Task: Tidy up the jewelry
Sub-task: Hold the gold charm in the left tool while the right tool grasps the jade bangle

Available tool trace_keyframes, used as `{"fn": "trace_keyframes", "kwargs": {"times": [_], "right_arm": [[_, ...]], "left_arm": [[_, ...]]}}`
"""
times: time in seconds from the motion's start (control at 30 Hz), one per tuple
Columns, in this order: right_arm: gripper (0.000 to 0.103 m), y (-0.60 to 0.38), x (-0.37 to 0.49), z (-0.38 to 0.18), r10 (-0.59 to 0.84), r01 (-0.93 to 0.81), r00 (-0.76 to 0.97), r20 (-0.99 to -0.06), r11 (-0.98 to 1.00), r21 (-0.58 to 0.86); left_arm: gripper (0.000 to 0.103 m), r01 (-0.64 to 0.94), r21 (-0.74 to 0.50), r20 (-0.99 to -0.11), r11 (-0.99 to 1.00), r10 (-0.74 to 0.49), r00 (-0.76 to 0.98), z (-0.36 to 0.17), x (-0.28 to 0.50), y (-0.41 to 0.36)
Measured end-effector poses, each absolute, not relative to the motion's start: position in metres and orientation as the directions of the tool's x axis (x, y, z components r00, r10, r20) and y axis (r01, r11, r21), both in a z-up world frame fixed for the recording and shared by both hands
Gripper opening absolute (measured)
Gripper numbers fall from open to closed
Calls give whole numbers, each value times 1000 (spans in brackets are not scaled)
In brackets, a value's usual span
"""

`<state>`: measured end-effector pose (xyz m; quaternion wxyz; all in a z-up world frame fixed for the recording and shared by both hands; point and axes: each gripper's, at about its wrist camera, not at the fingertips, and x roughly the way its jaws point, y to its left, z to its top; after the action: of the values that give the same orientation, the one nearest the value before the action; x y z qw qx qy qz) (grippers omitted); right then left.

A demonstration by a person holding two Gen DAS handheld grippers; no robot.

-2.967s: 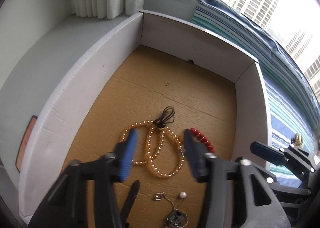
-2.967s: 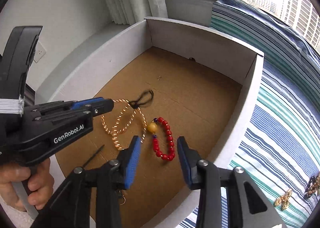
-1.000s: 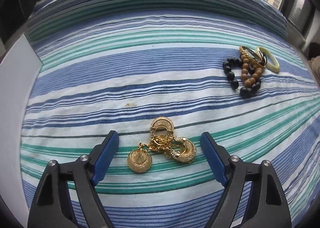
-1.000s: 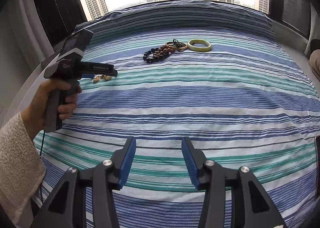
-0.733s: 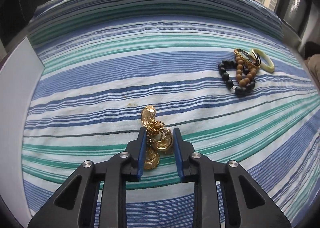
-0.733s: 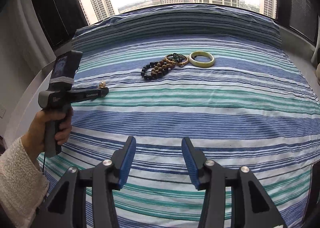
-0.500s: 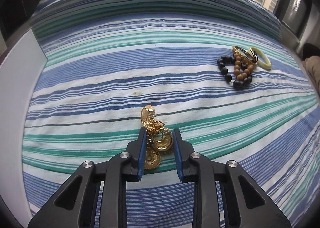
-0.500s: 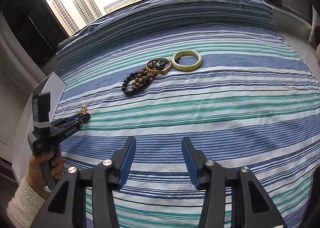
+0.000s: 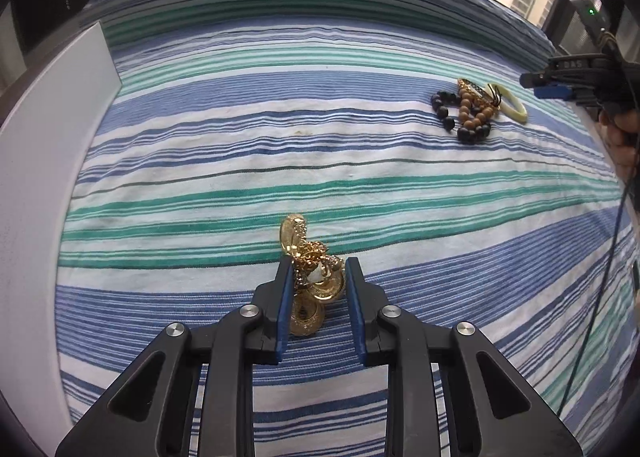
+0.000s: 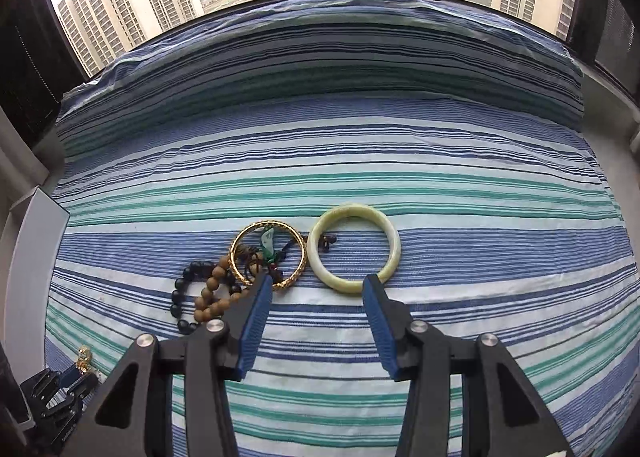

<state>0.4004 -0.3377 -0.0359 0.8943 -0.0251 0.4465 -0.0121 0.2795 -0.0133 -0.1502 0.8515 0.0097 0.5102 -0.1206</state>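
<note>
My left gripper (image 9: 319,263) is shut on a tangle of gold earrings (image 9: 294,231), held just above the striped bedspread (image 9: 320,137). In the right wrist view the left gripper (image 10: 76,373) and its gold earrings (image 10: 84,355) show at the bottom left. My right gripper (image 10: 317,279) hovers over a pale jade bangle (image 10: 394,245) and a gold bangle (image 10: 268,224). Its jaws are closing and the pads press on nothing. Brown beads (image 10: 212,289) and black beads (image 10: 176,297) lie left of the tips. The right gripper (image 9: 552,85) also appears at the left wrist view's right edge.
A white box wall (image 9: 40,177) borders the bed on the left, and the box corner (image 10: 32,237) shows in the right wrist view. The bracelet pile (image 9: 466,109) lies far right on the bed. A window with tower blocks sits behind the bed.
The left gripper shut on the gold earrings and has drifted slightly with them. The right gripper swept across the bed to the bangles, its jaws a little narrower.
</note>
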Motion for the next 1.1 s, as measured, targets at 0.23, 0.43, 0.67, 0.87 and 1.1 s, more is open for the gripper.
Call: {"fn": "trace_keyframes", "kwargs": {"times": [0.23,0.43,0.67,0.87,1.1], "right_arm": [[25,-327,450,-80,-105,-34,523,-846,989,-144],[14,-323,450,-83,-109,-60,484,-868,986,-157],[13,-330,395,-95,-50,-136,375,-926,985,-108],[14,-312,308,-113,-16,-241,300,-954,966,-92],[93,-337,274,-62,132,-178,503,-854,983,47]], "left_arm": [[24,224,-131,-871,966,-220,440,-151,272,-9],[24,222,-143,-871,964,-229,434,-151,271,-7],[24,233,-145,-872,962,-235,430,-148,260,-5],[24,244,-142,-872,959,-237,428,-145,254,-6],[24,234,-143,-876,962,-233,422,-147,250,-6]]}}
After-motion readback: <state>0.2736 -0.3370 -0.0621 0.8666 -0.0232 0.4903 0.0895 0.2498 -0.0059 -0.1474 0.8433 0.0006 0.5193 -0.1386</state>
